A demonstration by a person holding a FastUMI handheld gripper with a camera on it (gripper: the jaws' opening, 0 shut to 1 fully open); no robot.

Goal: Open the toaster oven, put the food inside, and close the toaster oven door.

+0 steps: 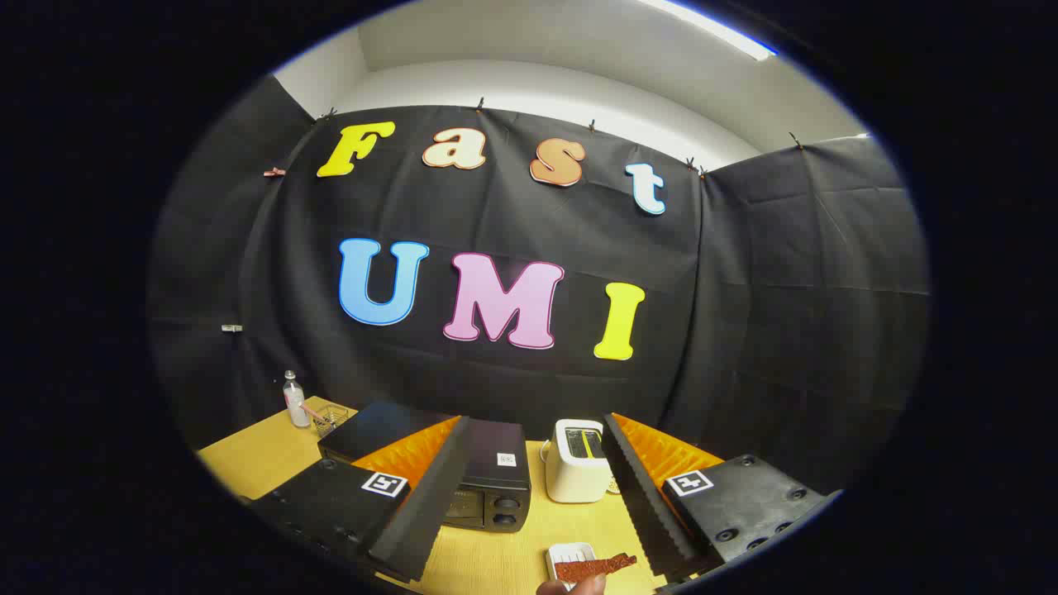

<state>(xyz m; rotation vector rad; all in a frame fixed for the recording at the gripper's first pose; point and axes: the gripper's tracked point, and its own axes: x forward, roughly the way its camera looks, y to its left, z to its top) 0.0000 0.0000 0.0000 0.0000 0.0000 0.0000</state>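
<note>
A black toaster oven (488,479) stands on the yellow table (264,463), partly hidden behind my left finger; its door looks closed. Just ahead of my fingers, near the table's front, lies a small white plate (566,556) with a reddish-brown strip of food (593,567) on it. A person's fingertip (574,586) touches the food from below. My gripper (537,529) is open, held above the table, with nothing between its fingers. The oven sits beyond the left finger and the plate lies nearer the right finger.
A white pop-up toaster (576,460) stands to the right of the oven. At the table's far left are a clear bottle (294,400) and a small wire basket (331,420). Black cloth walls close the booth behind the table.
</note>
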